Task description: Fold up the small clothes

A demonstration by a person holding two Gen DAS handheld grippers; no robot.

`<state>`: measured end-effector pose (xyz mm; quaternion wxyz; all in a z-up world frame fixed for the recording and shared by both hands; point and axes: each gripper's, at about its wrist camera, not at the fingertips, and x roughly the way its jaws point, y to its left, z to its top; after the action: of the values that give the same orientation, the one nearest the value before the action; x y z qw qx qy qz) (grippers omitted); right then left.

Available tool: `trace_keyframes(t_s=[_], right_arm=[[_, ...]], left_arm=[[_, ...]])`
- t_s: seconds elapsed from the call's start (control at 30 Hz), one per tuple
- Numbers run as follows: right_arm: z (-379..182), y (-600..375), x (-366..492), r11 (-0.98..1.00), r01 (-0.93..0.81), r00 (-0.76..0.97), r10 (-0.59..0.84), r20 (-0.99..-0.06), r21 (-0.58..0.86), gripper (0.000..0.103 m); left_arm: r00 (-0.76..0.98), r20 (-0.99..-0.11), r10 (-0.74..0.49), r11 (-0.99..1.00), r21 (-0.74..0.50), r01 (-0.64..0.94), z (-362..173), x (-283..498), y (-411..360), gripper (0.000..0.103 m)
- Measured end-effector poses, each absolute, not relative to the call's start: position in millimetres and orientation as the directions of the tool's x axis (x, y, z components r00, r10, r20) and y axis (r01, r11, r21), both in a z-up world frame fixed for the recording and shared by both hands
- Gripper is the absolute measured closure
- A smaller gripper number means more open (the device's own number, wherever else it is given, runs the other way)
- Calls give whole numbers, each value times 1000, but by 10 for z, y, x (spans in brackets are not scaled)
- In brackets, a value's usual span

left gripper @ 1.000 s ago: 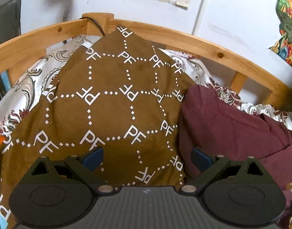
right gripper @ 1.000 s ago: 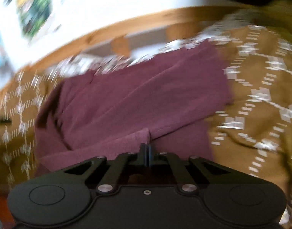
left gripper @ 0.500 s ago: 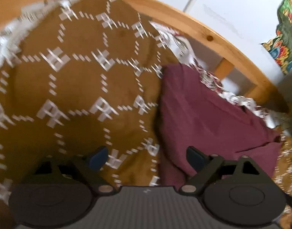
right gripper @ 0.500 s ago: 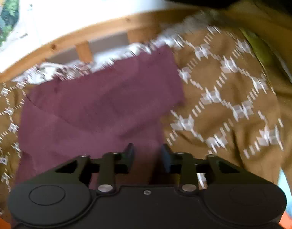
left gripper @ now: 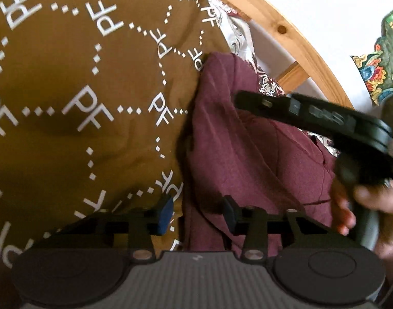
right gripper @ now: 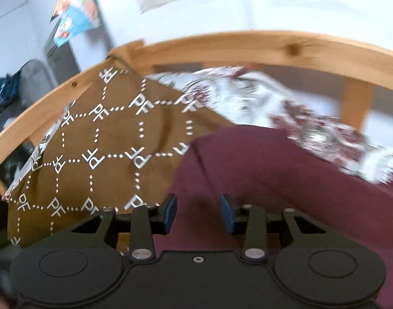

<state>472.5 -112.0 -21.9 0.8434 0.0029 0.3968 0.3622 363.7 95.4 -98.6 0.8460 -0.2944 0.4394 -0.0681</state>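
maroon garment [left gripper: 248, 149] lies on the brown "pf" print blanket [left gripper: 80, 82], toward the far wooden rail [left gripper: 281, 28] of the bed. its left edge is a raised fold that runs from near the rail down toward your left gripper [left gripper: 196, 215]. in the right wrist view the same garment [right gripper: 273, 180] fills the lower right, with the blanket [right gripper: 106, 141] to its left and a white and red floral sheet [right gripper: 299, 118] behind it against the rail [right gripper: 222, 43].

your left gripper: jaws are closing, still apart. the folded left edge of the garment sits in the gap between them. the left pad [left gripper: 164, 215] is over the blanket, the right one over maroon cloth. i can't see either pad pressing the fabric, so no grip.

your right gripper [right gripper: 198, 213]: jaws apart at a middling gap, nothing clamped. maroon cloth shows through the gap but lies below the pads. the frame is motion-blurred, so fine contact is hard to read.

in the left wrist view your right gripper [left gripper: 309, 113] shows side-on above the right part of the garment, with your right hand [left gripper: 371, 211] on its handle at the right edge. white wall with colourful pictures [right gripper: 75, 18] behind the rail.
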Motion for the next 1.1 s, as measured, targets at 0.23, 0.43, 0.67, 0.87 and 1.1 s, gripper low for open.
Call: trace_keyframes(t_s=[0.23,0.43,0.67,0.87,1.1], right_arm=[[-377,-772,4923,718,-673,412,562,-717,176,63],[-304,-640,4948,690,-704,385,570,-726,169,101],[10,-288,4940,643,-752,404,621,-672,143,102],[41,65,5031,633,-767,422,621,-661,105,102],[-15,-164,5039,677,-727,456,596,-661,109,70]], left_arm=[[608,-713,-351,842,-523,-128,-979,3674,867,90],[639,-707,-303,841,-514,-170,-797,3555,902,94],[705,-683,-191,825,-501,-261,-585,3360,1191,97],[686,-720,-108,829,-446,-338,-598,3372,1270,97],[641,-761,-101,825,-423,-373,-666,3421,1260,84]])
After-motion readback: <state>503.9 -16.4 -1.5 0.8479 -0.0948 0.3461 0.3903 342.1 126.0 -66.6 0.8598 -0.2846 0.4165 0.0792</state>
